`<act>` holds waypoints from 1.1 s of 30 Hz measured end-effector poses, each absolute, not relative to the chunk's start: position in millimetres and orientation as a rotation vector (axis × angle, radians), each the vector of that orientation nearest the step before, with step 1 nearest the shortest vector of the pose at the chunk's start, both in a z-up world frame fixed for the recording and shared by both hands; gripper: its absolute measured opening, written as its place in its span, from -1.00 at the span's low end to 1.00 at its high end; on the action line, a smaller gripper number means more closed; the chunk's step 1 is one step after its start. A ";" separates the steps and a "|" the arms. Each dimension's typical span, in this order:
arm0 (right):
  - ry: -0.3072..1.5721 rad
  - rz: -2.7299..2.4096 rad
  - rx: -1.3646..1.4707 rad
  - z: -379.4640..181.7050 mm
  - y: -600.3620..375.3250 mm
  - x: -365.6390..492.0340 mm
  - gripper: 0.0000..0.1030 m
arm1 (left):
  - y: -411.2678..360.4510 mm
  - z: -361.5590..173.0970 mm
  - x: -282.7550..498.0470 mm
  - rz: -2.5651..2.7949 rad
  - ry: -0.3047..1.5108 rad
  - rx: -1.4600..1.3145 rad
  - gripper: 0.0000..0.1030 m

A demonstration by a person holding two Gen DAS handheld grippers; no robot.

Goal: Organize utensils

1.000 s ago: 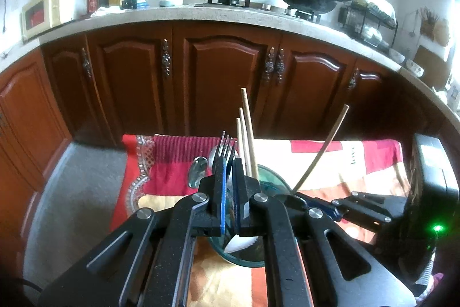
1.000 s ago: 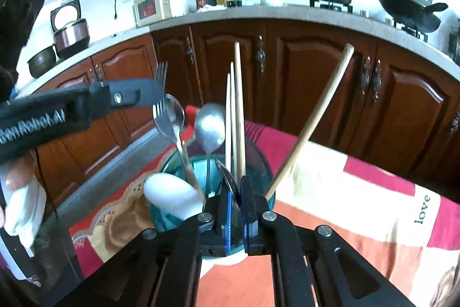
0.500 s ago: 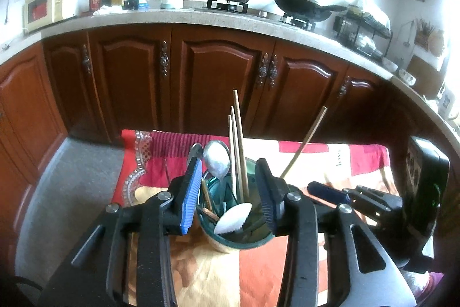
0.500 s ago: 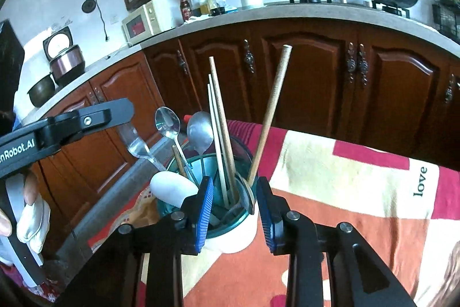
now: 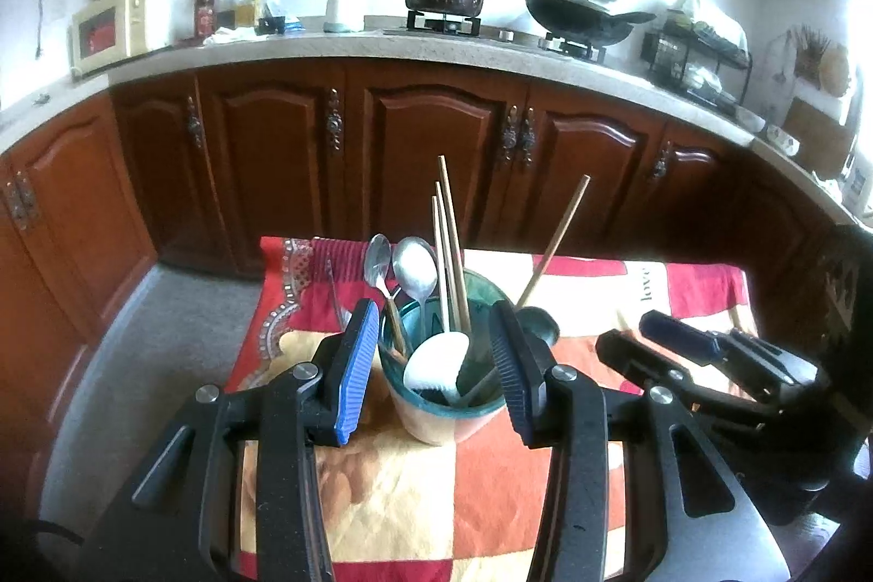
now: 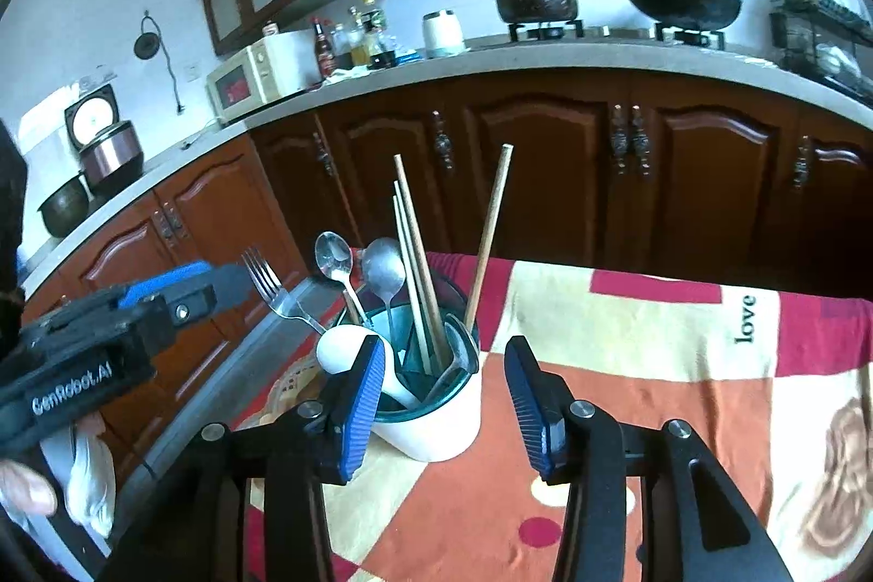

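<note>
A white cup (image 5: 431,424) with a teal inside stands on the patterned cloth (image 5: 600,276). It holds two metal spoons (image 5: 414,265), chopsticks (image 5: 450,244), a wooden stick (image 5: 556,238) and a white spoon (image 5: 436,358). My left gripper (image 5: 436,369) is open just short of the cup with nothing between its pads. In the right wrist view a fork (image 6: 267,282) leans out of the cup (image 6: 436,435) toward the left gripper (image 6: 226,274), free of it. My right gripper (image 6: 444,410) is opening in front of the cup, its pads on nothing; it also shows as the right gripper (image 5: 627,334).
The cloth (image 6: 655,336) covers a table that ends at the far side, with dark wooden cabinets (image 5: 436,156) beyond. A counter (image 5: 327,47) carries a microwave, bottles, a pot and a wok. A person's hand (image 6: 27,495) shows at the lower left.
Both grippers were shut over the cup, the left on the fork. Both have opened and drawn back and up; the fork now leans in the cup.
</note>
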State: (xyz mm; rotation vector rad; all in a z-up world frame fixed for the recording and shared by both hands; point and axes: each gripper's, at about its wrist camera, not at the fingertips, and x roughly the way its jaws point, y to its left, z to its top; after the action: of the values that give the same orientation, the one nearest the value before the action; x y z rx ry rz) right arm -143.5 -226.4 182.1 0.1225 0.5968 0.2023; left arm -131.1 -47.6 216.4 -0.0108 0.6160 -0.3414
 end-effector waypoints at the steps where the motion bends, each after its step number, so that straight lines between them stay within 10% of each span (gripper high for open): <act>1: 0.596 0.192 0.122 183.0 -226.1 -145.7 -0.12 | -47.5 217.1 -134.6 -0.333 0.610 -0.009 -0.19; 33: 0.546 0.139 0.092 203.3 -216.7 -177.8 0.14 | -42.7 222.2 -181.7 -0.230 0.549 0.014 -0.19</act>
State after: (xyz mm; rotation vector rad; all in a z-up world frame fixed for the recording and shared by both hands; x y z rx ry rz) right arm -177.8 -216.7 203.3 0.0915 0.5464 0.1387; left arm -181.7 -42.7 222.2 0.0142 0.5490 -0.2301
